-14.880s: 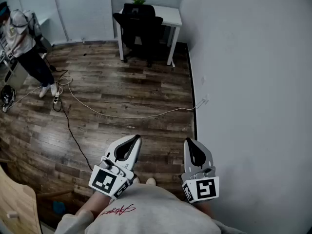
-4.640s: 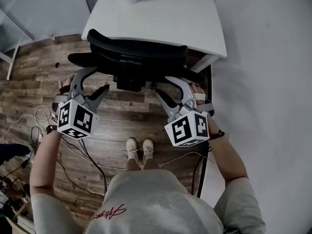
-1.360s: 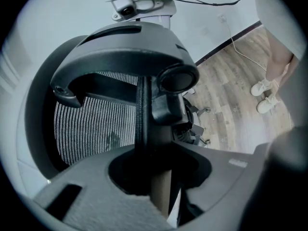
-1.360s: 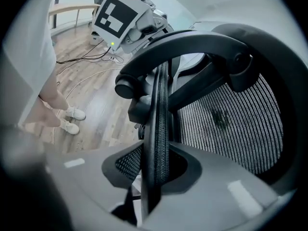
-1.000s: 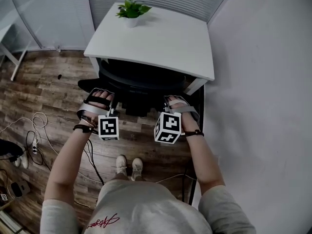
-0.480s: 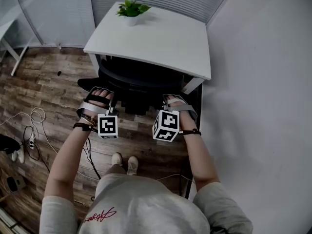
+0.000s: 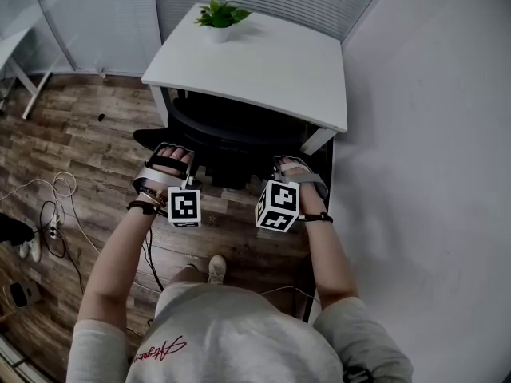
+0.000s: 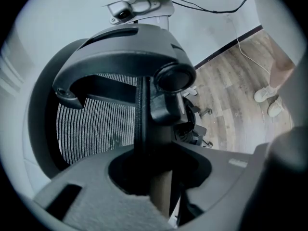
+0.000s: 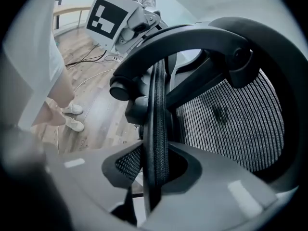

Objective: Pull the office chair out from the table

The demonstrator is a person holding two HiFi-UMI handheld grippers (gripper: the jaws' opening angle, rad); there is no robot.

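Note:
The black office chair (image 7: pixel 231 138) stands tucked under the white table (image 7: pixel 263 66), with only its backrest top and one armrest showing in the head view. My left gripper (image 7: pixel 170 152) is shut on the left part of the backrest's top rim. My right gripper (image 7: pixel 289 164) is shut on the right part. In the left gripper view the thin black rim (image 8: pixel 142 114) runs between the jaws of the left gripper (image 8: pixel 147 170), with the mesh back (image 8: pixel 91 126) behind. The right gripper view shows the rim (image 9: pixel 156 119) pinched by the right gripper (image 9: pixel 155 172).
A potted plant (image 7: pixel 219 13) stands at the table's far edge. A white wall (image 7: pixel 431 174) runs close along the right. Cables (image 7: pixel 56 206) lie on the wooden floor at the left. The person's shoe (image 7: pixel 215 268) is just behind the chair. The chair's castors (image 8: pixel 202 129) show below.
Seconds ago both grippers stood open beside the backrest; now they are shut on its rim. Over the last second one foot has stepped back and the left gripper has shifted slightly.

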